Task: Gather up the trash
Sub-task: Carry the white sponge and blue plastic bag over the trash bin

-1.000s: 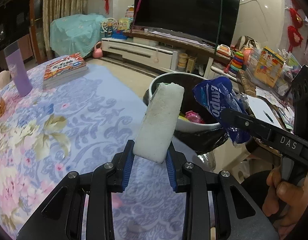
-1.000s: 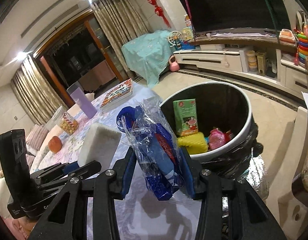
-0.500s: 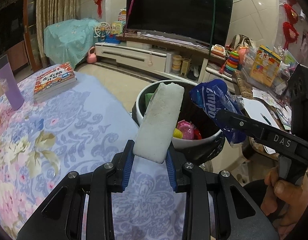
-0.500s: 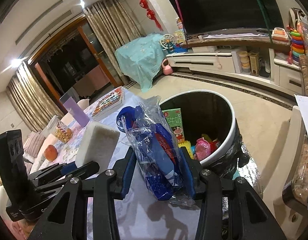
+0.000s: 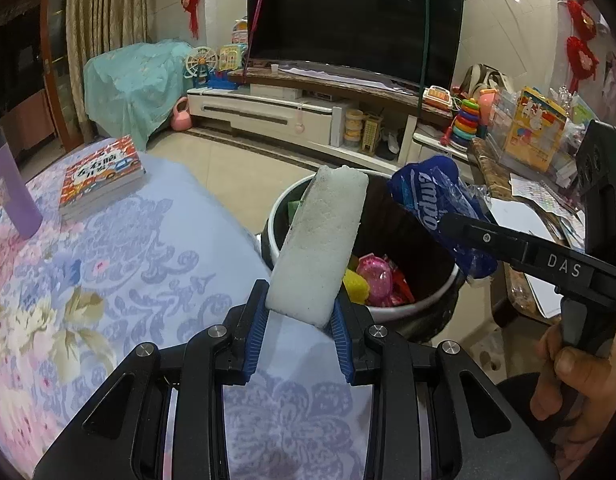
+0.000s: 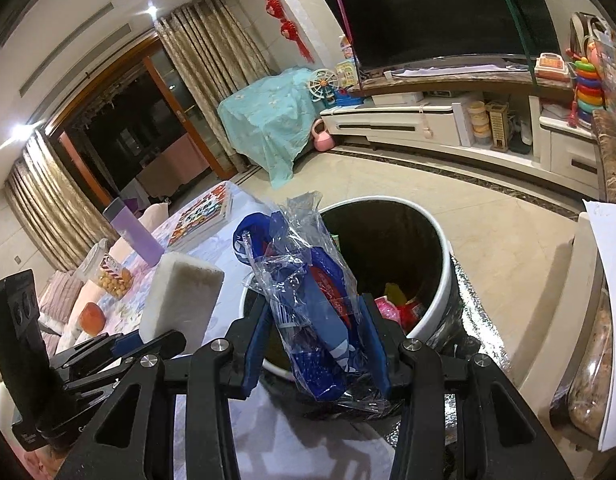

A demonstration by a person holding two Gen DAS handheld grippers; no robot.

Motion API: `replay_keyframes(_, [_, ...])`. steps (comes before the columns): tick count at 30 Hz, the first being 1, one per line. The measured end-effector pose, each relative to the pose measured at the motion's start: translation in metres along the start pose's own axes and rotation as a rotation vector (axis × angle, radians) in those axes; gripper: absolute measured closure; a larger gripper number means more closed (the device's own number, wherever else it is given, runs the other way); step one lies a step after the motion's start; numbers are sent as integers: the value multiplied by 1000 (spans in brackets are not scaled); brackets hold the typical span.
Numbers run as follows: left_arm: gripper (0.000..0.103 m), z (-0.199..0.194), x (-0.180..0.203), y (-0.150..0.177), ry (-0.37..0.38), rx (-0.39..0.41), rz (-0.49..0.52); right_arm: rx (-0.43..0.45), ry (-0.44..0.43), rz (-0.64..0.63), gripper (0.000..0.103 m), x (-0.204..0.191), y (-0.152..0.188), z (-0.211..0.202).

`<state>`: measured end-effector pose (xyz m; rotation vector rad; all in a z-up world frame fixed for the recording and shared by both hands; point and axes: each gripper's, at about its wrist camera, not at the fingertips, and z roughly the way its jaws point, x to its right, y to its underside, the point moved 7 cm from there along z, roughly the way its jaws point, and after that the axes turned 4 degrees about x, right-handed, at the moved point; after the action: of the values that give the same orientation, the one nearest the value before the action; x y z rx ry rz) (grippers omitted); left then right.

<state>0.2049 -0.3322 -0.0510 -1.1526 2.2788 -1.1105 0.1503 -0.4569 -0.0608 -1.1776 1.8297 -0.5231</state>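
a: while the left view looks along its own fingers, the left gripper (image 5: 300,320) pinches the lower end of a white sponge (image 5: 320,244). its long axis runs up and away, tipped slightly right, top end over the near rim of the trash bin (image 5: 412,308).
b: risk there?
a: if let go now, i'd judge it could catch the rim and fall on the floral tablecloth (image 5: 108,264) instead of inside. the right gripper (image 5: 484,236) reaches in from the right with a blue wrapper (image 5: 432,204).

b: and the right view?
a: the right gripper (image 6: 316,348) is clamped on the blue wrapper (image 6: 312,300), long axis roughly upright, loose clear film sticking up. it hangs at the bin's (image 6: 436,320) near edge.
b: hazard?
a: light film may snag on a pad or drift outside the rim. the sponge (image 6: 180,300) sits just left.
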Motion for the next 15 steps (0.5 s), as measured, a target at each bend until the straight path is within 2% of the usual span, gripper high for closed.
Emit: replay_keyframes(15, [74,20,14,-14,15,-10,29,-16,23,13,59,6,-10,8])
